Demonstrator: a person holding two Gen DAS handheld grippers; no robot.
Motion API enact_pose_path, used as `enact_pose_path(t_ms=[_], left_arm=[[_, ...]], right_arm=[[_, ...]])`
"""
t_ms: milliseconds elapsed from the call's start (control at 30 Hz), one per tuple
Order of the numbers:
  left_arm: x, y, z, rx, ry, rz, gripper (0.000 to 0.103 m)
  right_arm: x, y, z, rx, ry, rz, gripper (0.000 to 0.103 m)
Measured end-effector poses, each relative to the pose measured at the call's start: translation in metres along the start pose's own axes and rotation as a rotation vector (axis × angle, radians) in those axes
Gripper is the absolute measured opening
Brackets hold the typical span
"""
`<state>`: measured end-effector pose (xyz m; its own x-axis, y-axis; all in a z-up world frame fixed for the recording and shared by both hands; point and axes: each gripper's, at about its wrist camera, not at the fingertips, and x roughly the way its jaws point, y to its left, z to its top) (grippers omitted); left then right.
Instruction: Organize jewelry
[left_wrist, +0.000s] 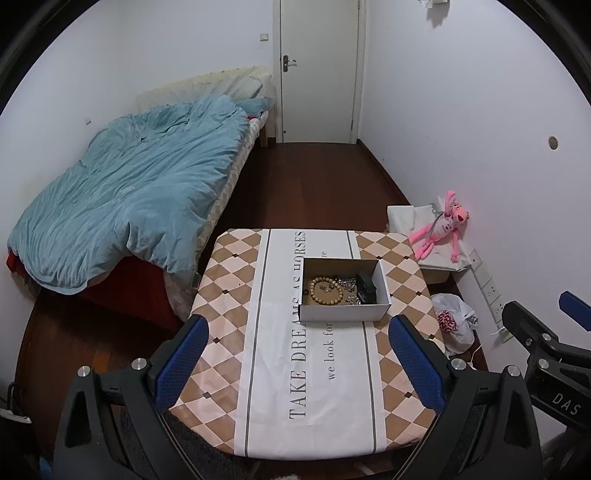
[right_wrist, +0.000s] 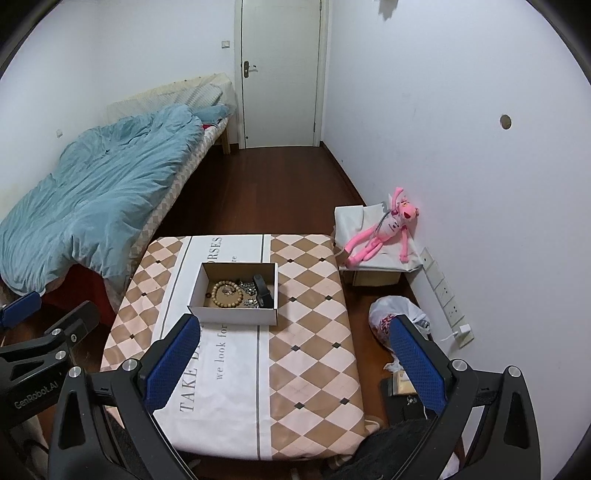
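While apart, both tongs (left_wrist: 297, 354) empty.

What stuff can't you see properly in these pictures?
- Silver jewelry in the box: too small in both views to tell the pieces apart.
- Black item in the box: too small and dark to identify.
- Tablecloth lettering: partly covered by the box in both views.
- Things on the floor by the right gripper: its finger hides part.

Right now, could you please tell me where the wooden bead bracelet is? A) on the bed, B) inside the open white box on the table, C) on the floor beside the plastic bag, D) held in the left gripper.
B: the wooden bead bracelet lies inside the open white box, beside the metal jewelry.
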<state>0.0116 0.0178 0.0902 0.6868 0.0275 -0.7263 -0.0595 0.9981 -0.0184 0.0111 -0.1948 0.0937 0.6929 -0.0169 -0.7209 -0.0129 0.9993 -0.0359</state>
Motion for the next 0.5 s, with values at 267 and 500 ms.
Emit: enact_pose_path(t_ms=[267,500], left_arm=[[0.02,-0.001,0.013,-0.014,0.017,0.016,0.099],[0.048,-0.002,0.031,-0.005,0.055,0.038,0.099]], right_arm=[[0.031,0.0,0.015,0.011,0.022,-0.016,0.103],[0.064,0.005,0.038,0.001,0.041,-0.036,0.103]])
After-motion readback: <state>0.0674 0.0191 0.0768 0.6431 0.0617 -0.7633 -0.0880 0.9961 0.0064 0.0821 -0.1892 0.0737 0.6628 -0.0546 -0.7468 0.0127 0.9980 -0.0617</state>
